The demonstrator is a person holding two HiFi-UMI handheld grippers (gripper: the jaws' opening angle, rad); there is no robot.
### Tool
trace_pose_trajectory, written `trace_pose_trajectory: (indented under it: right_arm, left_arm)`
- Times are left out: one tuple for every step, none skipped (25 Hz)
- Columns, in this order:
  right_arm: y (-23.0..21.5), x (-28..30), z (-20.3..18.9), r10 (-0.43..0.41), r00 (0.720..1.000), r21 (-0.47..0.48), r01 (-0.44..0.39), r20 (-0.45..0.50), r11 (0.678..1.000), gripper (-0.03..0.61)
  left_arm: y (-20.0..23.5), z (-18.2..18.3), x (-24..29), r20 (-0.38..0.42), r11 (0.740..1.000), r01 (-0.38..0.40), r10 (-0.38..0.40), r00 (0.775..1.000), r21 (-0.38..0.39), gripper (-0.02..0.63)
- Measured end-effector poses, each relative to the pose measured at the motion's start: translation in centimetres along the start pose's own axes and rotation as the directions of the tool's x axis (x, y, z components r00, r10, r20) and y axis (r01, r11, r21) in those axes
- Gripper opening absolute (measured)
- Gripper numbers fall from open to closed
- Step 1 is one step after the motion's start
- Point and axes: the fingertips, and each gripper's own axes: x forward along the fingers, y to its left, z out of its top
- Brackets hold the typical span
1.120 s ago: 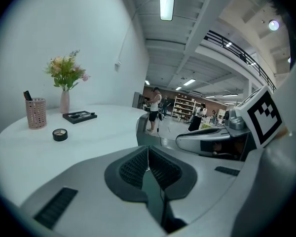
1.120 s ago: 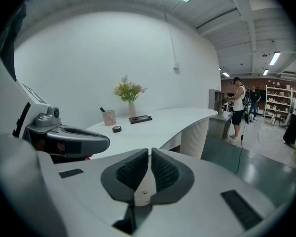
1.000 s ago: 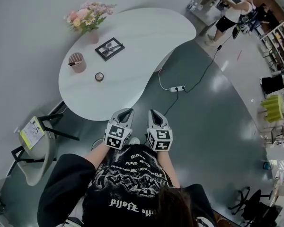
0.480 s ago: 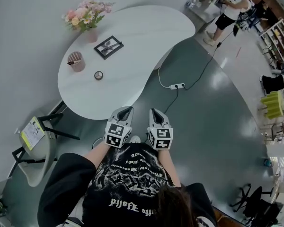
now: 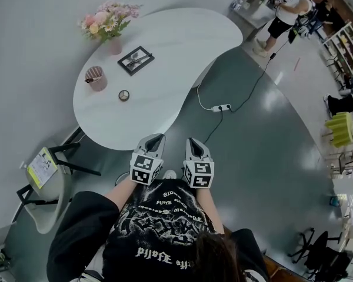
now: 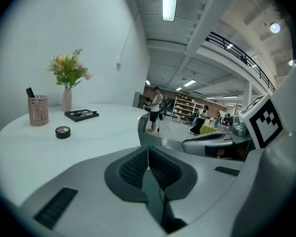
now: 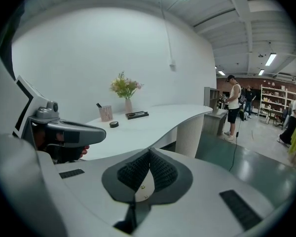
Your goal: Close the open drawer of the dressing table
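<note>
The dressing table is a white, kidney-shaped top seen ahead of me in the head view; it also fills the left of the left gripper view and the middle of the right gripper view. No drawer shows in any view. My left gripper and right gripper hang side by side close to my chest, short of the table's near edge. Both are shut with nothing between the pads, as the left gripper and right gripper show in their own views.
On the table stand a flower vase, a black tray, a pink pen holder and a small round tin. A chair stands at the left. A power strip with cable lies on the floor. A person stands far back right.
</note>
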Motion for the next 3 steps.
trace_pose_trajectory:
  right_arm:
    - [0.03,-0.01,-0.08,0.0,1.0,-0.003,0.0,-0.003,1.0,0.026]
    - [0.04,0.0,-0.14,-0.001,1.0,-0.005,0.001,-0.006,1.0,0.026]
    - [0.03,0.0,-0.18,-0.002,1.0,-0.008,0.002,-0.008,1.0,0.026]
  left_arm:
    - [0.03,-0.02,-0.03,-0.001,1.0,-0.001,0.001,1.0,-0.002,0.026]
    - [0.06,-0.03,-0.05,-0.001,1.0,-0.001,0.001,1.0,-0.004,0.026]
    - [0.1,-0.02,-0.06,-0.001,1.0,-0.001,0.001,1.0,-0.006,0.026]
